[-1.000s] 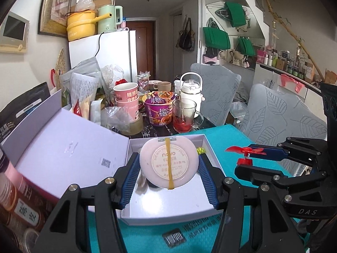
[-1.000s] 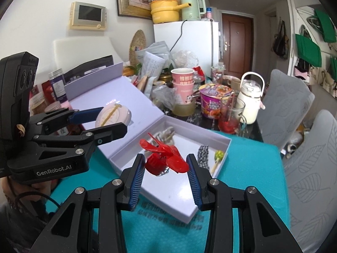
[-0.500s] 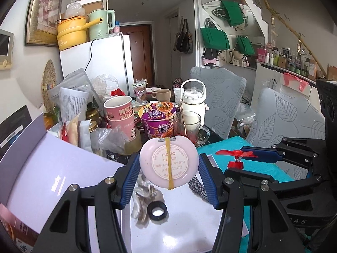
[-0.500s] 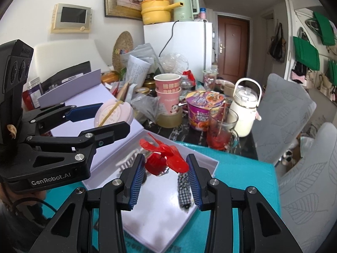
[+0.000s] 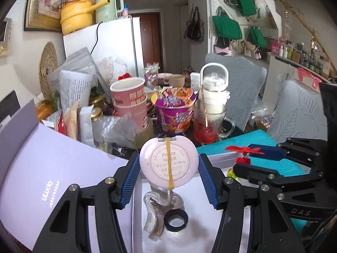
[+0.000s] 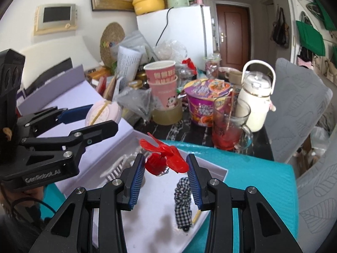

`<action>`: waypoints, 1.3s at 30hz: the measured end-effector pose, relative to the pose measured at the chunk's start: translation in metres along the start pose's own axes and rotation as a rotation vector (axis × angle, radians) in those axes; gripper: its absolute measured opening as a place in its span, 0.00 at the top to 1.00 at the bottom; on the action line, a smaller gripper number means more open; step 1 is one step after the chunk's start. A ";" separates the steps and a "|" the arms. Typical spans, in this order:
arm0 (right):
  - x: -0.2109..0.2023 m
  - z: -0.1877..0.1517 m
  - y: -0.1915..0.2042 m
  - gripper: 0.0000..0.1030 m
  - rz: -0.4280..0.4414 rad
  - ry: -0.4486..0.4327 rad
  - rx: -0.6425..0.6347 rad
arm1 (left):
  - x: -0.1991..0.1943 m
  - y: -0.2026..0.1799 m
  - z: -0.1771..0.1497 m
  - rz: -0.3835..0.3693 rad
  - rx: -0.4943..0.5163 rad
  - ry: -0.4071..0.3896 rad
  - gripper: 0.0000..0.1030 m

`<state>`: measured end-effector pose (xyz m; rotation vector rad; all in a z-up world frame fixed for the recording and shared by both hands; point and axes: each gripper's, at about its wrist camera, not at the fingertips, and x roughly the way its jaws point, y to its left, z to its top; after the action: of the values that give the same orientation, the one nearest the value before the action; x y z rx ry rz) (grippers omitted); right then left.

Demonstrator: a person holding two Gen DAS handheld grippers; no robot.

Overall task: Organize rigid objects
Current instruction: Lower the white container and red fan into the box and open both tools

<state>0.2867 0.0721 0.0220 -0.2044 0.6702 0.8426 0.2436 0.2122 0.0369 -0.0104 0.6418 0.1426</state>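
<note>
Cluttered tabletop, teal mat (image 6: 242, 164) under an open white box (image 5: 210, 159), and both grippers poised over it, each carrying something.

Nearest, between the blue pads of the left gripper (image 5: 169, 179), sits a pink round compact (image 5: 169, 162), clamped by its rim on both sides so its labelled face looks back along the fingers; a yellow rubber band runs down its middle, likely to keep the lid closed. Just below those fingertips, on the box floor, lie a clear hair claw (image 5: 157, 213) and a black ring (image 5: 176, 220), so the compact looks headed for a spot among them.

The right gripper (image 6: 165, 174) is closed on a small red hand fan (image 6: 163, 158), the pads pinching its round body while the flat blades splay above and past the fingertips. Holding it by the body probably spares the thin blades. Under its right finger a black-and-white checked scrunchie (image 6: 182, 200) lies in the box, with a white comb (image 6: 114, 168) off to the left of the fingers.

Beyond the fingertips the box's lilac lid (image 5: 52, 168) leans open, then stacked pink paper cups (image 6: 162, 80), a purple noodle bowl (image 6: 207, 103), a glass mug (image 6: 229, 130) and a white kettle jug (image 6: 256, 97).
</note>
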 end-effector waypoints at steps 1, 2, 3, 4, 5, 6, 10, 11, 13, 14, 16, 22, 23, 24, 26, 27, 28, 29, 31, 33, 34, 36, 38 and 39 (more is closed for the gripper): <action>0.003 -0.001 0.000 0.61 -0.001 0.001 0.005 | 0.006 0.002 -0.002 0.000 -0.002 0.015 0.46; 0.008 -0.003 0.000 0.61 0.007 0.015 0.002 | 0.012 0.002 -0.004 -0.002 0.003 0.031 0.46; 0.012 -0.004 -0.001 0.61 0.012 0.024 -0.003 | 0.018 0.003 -0.006 0.001 0.005 0.050 0.46; 0.014 -0.005 -0.001 0.61 0.010 0.026 -0.002 | 0.024 0.003 -0.008 0.001 0.007 0.066 0.46; 0.018 -0.006 -0.002 0.61 0.006 0.035 -0.001 | 0.028 0.002 -0.010 -0.001 0.008 0.079 0.46; 0.023 -0.008 -0.004 0.61 0.002 0.048 0.001 | 0.032 0.001 -0.012 -0.004 0.008 0.092 0.46; 0.037 -0.014 -0.010 0.61 -0.010 0.084 0.017 | 0.044 -0.005 -0.019 0.024 0.038 0.122 0.46; 0.041 -0.016 -0.011 0.61 -0.020 0.090 0.017 | 0.048 -0.007 -0.021 0.027 0.045 0.130 0.46; 0.047 -0.019 -0.011 0.61 -0.030 0.102 0.008 | 0.055 -0.008 -0.024 0.005 0.039 0.155 0.46; 0.051 -0.021 -0.011 0.61 -0.029 0.111 0.008 | 0.059 -0.008 -0.026 -0.012 0.029 0.171 0.46; 0.055 -0.023 -0.015 0.61 -0.002 0.125 0.034 | 0.061 -0.008 -0.027 -0.027 0.017 0.188 0.46; 0.060 -0.026 -0.024 0.61 -0.004 0.142 0.061 | 0.066 -0.012 -0.030 -0.033 0.027 0.202 0.46; 0.061 -0.027 -0.025 0.61 -0.002 0.145 0.065 | 0.068 -0.012 -0.031 -0.033 0.026 0.209 0.46; 0.062 -0.027 -0.026 0.61 -0.001 0.148 0.072 | 0.071 -0.012 -0.032 -0.030 0.027 0.215 0.46; 0.063 -0.028 -0.028 0.61 -0.007 0.152 0.084 | 0.075 -0.013 -0.033 -0.025 0.029 0.222 0.46; 0.063 -0.028 -0.029 0.61 -0.010 0.154 0.088 | 0.076 -0.013 -0.033 -0.022 0.030 0.225 0.46; 0.063 -0.028 -0.030 0.60 -0.014 0.155 0.093 | 0.077 -0.014 -0.034 -0.018 0.032 0.228 0.46; 0.064 -0.028 -0.031 0.60 -0.021 0.156 0.094 | 0.077 -0.015 -0.034 -0.015 0.034 0.228 0.46; 0.065 -0.030 -0.030 0.60 -0.046 0.163 0.081 | 0.079 -0.017 -0.034 -0.024 0.039 0.236 0.46; 0.066 -0.030 -0.030 0.60 -0.039 0.168 0.084 | 0.081 -0.017 -0.034 -0.050 0.030 0.255 0.46; 0.066 -0.030 -0.030 0.60 -0.033 0.170 0.087 | 0.082 -0.016 -0.034 -0.059 0.020 0.265 0.46; 0.065 -0.030 -0.030 0.60 -0.032 0.170 0.093 | 0.083 -0.015 -0.035 -0.064 0.005 0.278 0.46; 0.062 -0.029 -0.032 0.60 -0.035 0.167 0.098 | 0.083 -0.013 -0.034 -0.053 -0.002 0.280 0.46; 0.062 -0.028 -0.032 0.60 -0.036 0.165 0.102 | 0.083 -0.013 -0.034 -0.049 -0.004 0.281 0.46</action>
<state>0.3268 0.0772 -0.0414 -0.1948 0.8596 0.7606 0.2908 0.2087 -0.0404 -0.0504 0.9209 0.0960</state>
